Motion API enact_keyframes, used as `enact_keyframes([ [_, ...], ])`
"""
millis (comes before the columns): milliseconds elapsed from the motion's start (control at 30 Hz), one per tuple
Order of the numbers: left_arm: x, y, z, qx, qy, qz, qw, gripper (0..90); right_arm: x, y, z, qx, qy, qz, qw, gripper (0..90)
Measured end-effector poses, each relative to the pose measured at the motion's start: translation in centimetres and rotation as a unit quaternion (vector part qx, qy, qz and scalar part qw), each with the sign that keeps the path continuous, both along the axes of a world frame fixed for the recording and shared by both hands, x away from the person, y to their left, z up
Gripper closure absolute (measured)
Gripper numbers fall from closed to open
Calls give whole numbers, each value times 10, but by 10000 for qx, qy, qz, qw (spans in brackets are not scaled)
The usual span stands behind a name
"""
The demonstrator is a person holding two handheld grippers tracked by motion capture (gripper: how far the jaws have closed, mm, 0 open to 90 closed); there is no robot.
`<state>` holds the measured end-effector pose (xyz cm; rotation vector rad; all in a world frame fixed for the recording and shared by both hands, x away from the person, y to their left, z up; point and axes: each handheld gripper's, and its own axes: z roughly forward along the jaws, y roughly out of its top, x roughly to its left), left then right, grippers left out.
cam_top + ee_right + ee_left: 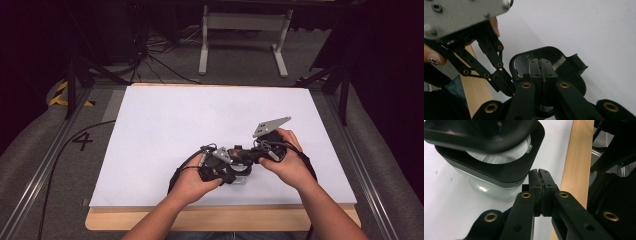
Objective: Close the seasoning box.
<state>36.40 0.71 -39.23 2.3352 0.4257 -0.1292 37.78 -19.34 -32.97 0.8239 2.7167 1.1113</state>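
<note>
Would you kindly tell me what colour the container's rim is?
Black, above a clear body; the container shows best in the left gripper view.

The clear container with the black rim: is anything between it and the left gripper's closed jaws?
Nothing visible. In the left gripper view the left gripper has its jaws pressed together right beside the container, with only bare white tabletop near them. Whether the jaws touch its rim cannot be told. The right gripper hangs closed over it.

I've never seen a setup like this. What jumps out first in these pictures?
Two hands hold the left gripper and right gripper close together near the front edge of the white table mat. Between them sits a clear container with a black rim. Each gripper's jaws are pressed shut.
</note>
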Motion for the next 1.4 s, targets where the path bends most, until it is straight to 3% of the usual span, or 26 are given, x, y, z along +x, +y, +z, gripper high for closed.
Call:
enact_keyframes([
  [333,0,0,0,7,11,-9,10000,898,-5,2,-18,-149,114,35,9998,896],
  [600,0,0,0,53,21,1,10000,898,-6,2,-19,-152,27,40,9999,897],
  [800,-1,4,6,-47,35,15,10000,896,-7,2,-16,-109,-23,13,9999,871],
  [900,-3,9,12,-134,20,135,9998,889,-6,-2,-9,-38,-151,-61,9999,859],
  [967,-3,16,18,-136,-107,212,9996,884,-4,-6,-3,60,-219,-106,9997,832],
  [1133,0,42,35,-353,-235,561,9975,870,-1,-20,12,328,-390,-314,9982,753],
  [1300,4,66,47,-464,-370,872,9944,858,0,-35,20,447,-534,-532,9962,709],
  [1400,8,83,52,-534,-437,1223,9901,855,3,-51,23,520,-627,-742,9939,671],
])
